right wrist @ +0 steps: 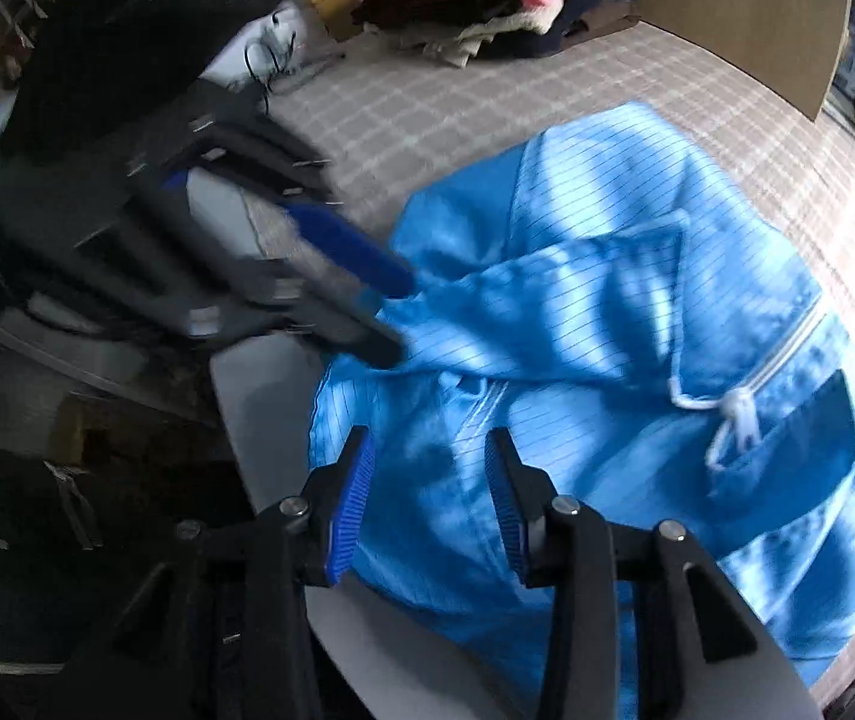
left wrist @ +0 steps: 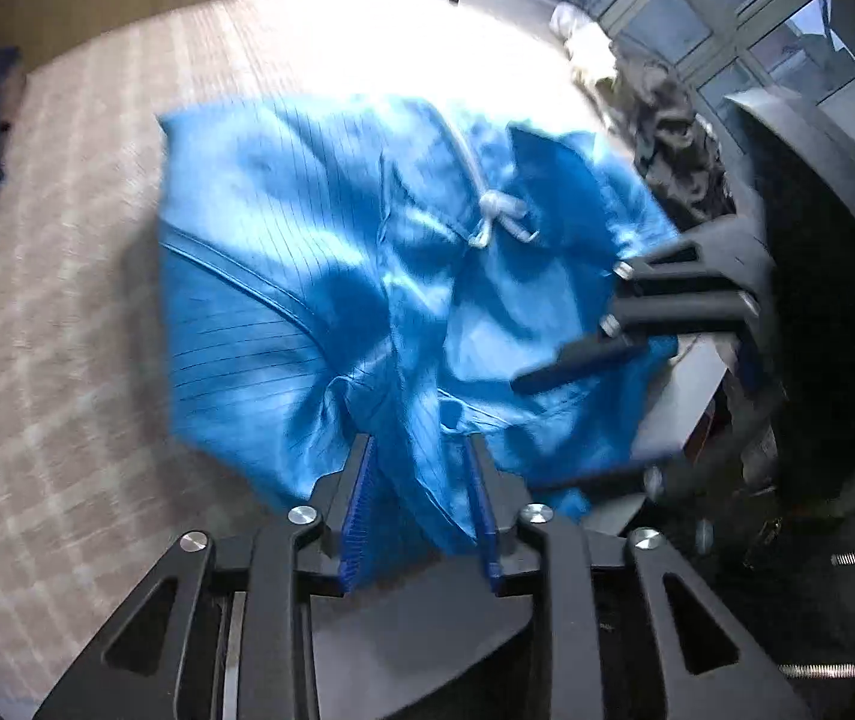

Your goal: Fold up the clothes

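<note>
Item: blue garment (left wrist: 319, 276), lying crumpled on checked surface (left wrist: 67, 300). I am holding left gripper (left wrist: 421, 498) part-open astride a fold; right gripper (right wrist: 430, 504) part-open, gripping nothing.

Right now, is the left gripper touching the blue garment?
Touching. In the left wrist view a fold of the blue garment runs up between the left gripper pads and lies against them, though the jaws stand parted rather than clamped.

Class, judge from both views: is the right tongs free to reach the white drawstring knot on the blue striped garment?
Probably yes. The white drawstring knot lies exposed on top of the blue striped garment, beyond the right tongs, whose jaws stand open. The left tongs is off to the other side.
</note>
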Action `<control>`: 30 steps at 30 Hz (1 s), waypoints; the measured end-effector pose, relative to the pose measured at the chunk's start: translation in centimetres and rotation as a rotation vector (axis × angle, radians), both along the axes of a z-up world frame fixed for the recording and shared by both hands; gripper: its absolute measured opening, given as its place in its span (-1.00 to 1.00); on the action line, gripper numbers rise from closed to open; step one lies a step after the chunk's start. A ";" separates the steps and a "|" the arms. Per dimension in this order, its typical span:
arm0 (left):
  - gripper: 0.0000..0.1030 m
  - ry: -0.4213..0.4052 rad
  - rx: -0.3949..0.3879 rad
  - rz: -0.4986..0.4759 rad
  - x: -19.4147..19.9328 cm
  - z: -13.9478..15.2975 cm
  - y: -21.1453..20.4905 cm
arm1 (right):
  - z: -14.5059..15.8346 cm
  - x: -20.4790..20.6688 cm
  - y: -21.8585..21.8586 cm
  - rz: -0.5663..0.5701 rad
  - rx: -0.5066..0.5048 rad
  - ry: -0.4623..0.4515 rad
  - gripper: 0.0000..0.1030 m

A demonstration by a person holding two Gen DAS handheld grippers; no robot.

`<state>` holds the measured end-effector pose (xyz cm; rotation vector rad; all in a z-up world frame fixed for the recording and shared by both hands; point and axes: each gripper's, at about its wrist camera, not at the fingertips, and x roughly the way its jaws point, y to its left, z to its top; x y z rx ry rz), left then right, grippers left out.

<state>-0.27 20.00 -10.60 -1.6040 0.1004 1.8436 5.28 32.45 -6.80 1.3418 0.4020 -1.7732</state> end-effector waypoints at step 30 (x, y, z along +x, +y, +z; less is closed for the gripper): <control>-0.99 -0.195 0.393 0.094 -3.7 -3.8 -4.7 | 2.1 -5.4 0.6 -0.229 0.016 0.087 -0.47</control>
